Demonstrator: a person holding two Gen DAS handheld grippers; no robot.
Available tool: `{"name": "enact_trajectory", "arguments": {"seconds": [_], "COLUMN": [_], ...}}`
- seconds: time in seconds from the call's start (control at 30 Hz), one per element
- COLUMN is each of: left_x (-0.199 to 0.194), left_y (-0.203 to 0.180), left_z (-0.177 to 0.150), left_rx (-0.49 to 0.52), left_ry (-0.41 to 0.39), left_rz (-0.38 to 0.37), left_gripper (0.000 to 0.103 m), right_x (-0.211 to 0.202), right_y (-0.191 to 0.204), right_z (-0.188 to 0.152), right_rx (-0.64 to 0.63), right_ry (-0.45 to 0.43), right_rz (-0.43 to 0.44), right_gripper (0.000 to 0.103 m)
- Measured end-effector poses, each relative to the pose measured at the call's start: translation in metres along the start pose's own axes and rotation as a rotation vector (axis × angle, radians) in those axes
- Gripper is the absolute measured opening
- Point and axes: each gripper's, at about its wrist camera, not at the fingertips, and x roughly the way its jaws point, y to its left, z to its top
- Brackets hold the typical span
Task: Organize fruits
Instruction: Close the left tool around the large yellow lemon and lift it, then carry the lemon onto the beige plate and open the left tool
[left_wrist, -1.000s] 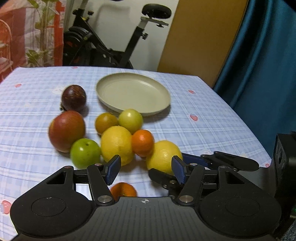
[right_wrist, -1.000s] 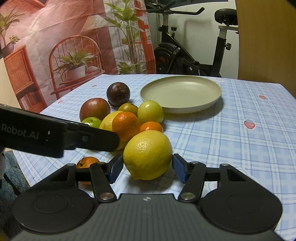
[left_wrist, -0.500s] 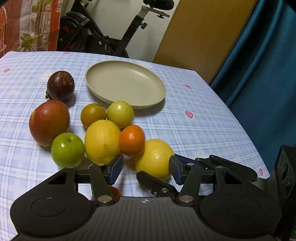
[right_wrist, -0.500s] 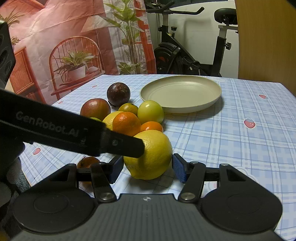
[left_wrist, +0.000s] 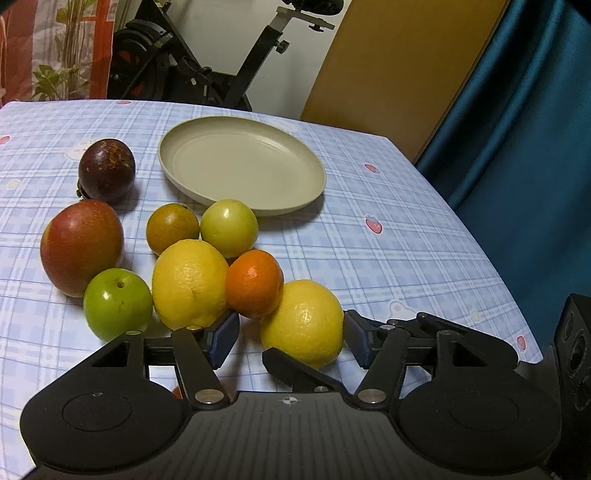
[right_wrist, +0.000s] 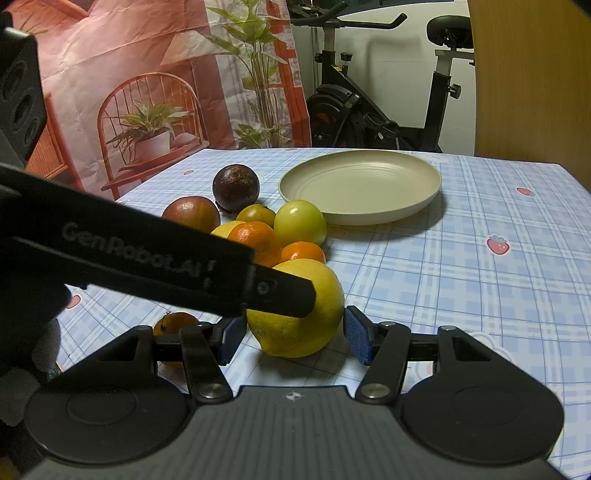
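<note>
While the nearest lemon (right_wrist: 295, 308) lies on the tabletop (right_wrist: 480, 280) at the front of the fruit cluster, we have both grippers around it. Our right gripper (right_wrist: 291, 334) has its jaws spread, one blue pad at each side of the lemon, and we cannot tell whether they touch the rind. Our left gripper (left_wrist: 291, 338) is also released, its jaws wide apart with the same lemon (left_wrist: 303, 323) between them; one of its black fingers crosses the right wrist view in front of the fruit.

Touching this lemon from behind is a small orange (left_wrist: 254, 283), and beside that a second lemon (left_wrist: 190, 283). Farther left we see a green apple (left_wrist: 117, 309) and a red apple (left_wrist: 82, 246). Behind them sit a dull orange-green citrus (left_wrist: 172, 228), a pale yellow-green fruit (left_wrist: 229, 228) and a dark purple fruit (left_wrist: 107, 170). A beige plate (left_wrist: 207, 188) rests beyond the cluster, holding nothing.
</note>
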Motion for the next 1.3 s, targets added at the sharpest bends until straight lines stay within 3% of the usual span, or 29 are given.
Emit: {"name": "enact_trajectory", "arguments": {"seconds": [0.33,0.63,0.83,1.3], "left_x": [0.015,0.004,0.004,0.020], "left_y": [-0.005,-0.026,-0.035,-0.017], "left_z": [-0.002,0.007,0.019,0.057], "left_rx": [0.018,0.083,0.074,0.034], "left_ry": [0.029,-0.017,-0.035,-0.066], "left_rz": [-0.037,-0.100,-0.136,-0.107], "left_gripper": [0.058,0.058,0.058,0.058], "right_x": [0.001,-0.023,-0.034,-0.002], "right_y": [-0.003,-0.007,-0.013,-0.025], "right_z": [0.001,0.014,0.027,0.063], "right_rx": [0.005,0.036,0.020,-0.004], "right_ry": [0.007,-0.018,-0.033,-0.046], "right_rz": [-0.010,-0.071,-0.108,-0.085], "right_gripper": [0.060,0.060,0.060,0.060]}}
